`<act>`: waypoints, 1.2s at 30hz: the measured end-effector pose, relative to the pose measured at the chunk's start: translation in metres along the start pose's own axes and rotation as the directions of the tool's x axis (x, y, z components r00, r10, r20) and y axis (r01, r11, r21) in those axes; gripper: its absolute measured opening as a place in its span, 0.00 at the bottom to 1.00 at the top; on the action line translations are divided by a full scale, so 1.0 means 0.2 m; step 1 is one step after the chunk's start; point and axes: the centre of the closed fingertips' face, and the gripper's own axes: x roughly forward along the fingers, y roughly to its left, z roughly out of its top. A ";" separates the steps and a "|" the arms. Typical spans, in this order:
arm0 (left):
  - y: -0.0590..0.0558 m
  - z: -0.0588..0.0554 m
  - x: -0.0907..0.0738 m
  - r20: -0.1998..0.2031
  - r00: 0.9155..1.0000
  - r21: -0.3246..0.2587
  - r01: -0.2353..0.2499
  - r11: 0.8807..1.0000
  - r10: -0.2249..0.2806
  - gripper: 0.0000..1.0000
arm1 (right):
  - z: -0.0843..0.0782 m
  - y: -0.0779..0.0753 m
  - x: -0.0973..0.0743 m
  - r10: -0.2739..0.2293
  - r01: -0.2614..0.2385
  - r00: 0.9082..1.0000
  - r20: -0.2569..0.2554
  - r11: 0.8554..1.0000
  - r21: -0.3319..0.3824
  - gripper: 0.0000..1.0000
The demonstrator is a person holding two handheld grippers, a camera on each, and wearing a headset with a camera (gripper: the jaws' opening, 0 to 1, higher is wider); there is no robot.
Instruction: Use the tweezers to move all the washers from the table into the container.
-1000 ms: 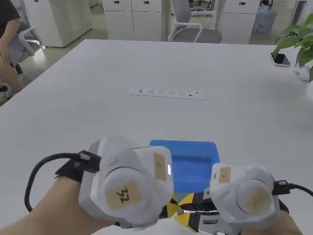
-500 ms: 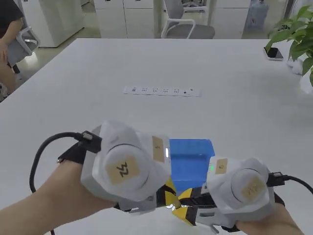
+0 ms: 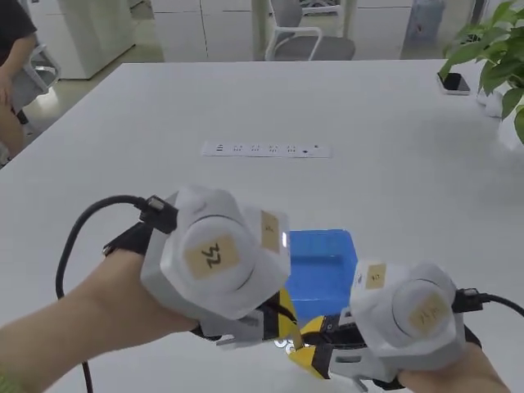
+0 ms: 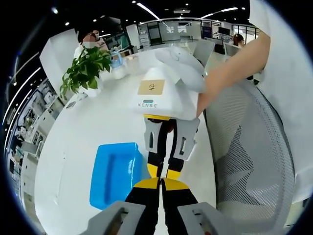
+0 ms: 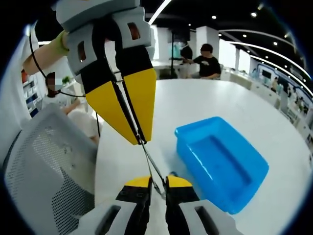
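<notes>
Tweezers (image 5: 149,164) seemingly between both jaw pairs

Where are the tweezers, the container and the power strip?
tweezers (image 5: 149,164), right gripper view, middle of the thin shaft.
container (image 3: 323,274), head view, bare blue floor.
power strip (image 3: 266,150), head view, middle of its top face.

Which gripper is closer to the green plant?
Right. The plant stands at the far right of the table. The right gripper is on that side; the left gripper is farther left, with the right one between it and the plant.
</notes>
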 end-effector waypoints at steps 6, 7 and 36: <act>-0.03 0.01 0.00 -0.006 0.999 -0.007 0.036 0.999 -0.036 0.00 | -0.01 0.03 -0.01 0.009 -0.009 1.000 0.008 1.000 0.016 0.07; -0.03 0.01 0.00 -0.012 0.999 0.000 0.031 1.000 -0.031 0.00 | -0.01 0.04 -0.01 0.010 -0.010 1.000 0.007 1.000 0.015 0.07; -0.11 0.00 0.03 -0.055 0.991 0.011 0.120 0.993 -0.119 0.00 | 0.03 0.11 -0.04 -0.007 0.007 1.000 0.005 1.000 -0.009 0.05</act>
